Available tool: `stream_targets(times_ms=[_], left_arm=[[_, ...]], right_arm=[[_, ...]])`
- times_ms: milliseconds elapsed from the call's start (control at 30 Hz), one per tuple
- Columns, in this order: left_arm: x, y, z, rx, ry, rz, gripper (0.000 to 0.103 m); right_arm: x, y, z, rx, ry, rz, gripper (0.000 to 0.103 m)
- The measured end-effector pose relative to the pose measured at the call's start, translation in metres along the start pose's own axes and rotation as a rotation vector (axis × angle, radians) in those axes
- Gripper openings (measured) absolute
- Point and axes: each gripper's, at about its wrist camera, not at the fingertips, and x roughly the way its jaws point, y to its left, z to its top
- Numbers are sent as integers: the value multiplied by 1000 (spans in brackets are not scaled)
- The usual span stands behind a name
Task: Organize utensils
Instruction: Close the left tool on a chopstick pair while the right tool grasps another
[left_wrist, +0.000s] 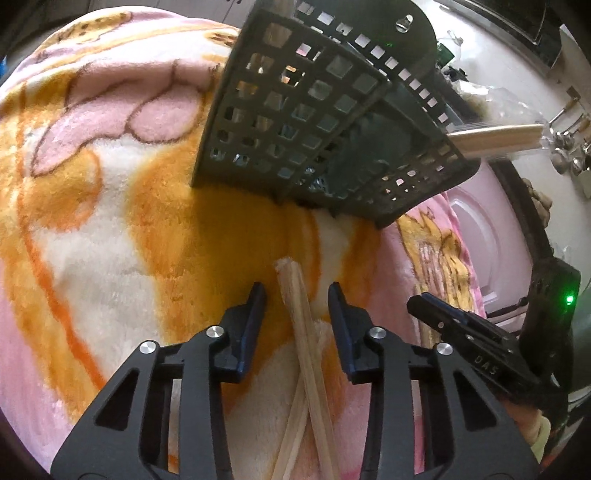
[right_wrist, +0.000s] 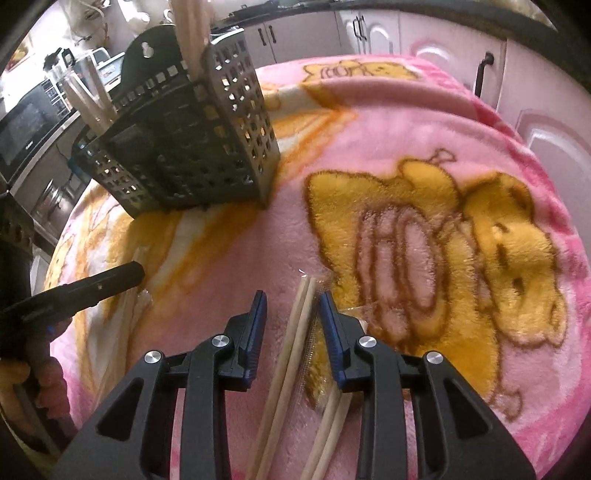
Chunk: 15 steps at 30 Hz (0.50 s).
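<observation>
A dark perforated utensil basket (left_wrist: 314, 122) (right_wrist: 184, 147) stands on a pink and orange blanket (left_wrist: 110, 221) (right_wrist: 406, 184), with wooden sticks poking out of its top (right_wrist: 188, 33). My left gripper (left_wrist: 297, 295) is open, straddling crossed wooden chopsticks (left_wrist: 303, 343) that lie on the blanket. My right gripper (right_wrist: 291, 302) is open too, its fingers either side of a pair of chopsticks (right_wrist: 291, 350); more chopsticks in a clear wrapper (right_wrist: 328, 424) lie under its right finger. Each gripper shows in the other's view: right (left_wrist: 461, 325), left (right_wrist: 92, 288).
Pink cabinet doors (right_wrist: 535, 110) stand beyond the blanket's far edge. A microwave (right_wrist: 26, 125) and a clear cup of sticks (right_wrist: 85, 92) sit behind the basket. Hanging metal ladles (left_wrist: 565, 147) show at the right. A hand (right_wrist: 22, 369) holds the left gripper.
</observation>
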Motion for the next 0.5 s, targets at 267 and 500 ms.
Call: stream_targets(times_ms=[267,500], left_arm=[[7,-1,10,11,24,12,18],[9,5,13,0,24,17,6]], right_arm=[[6,16,3,-59,25,-21,24],[4,24,-3,-104,25,-33,13]])
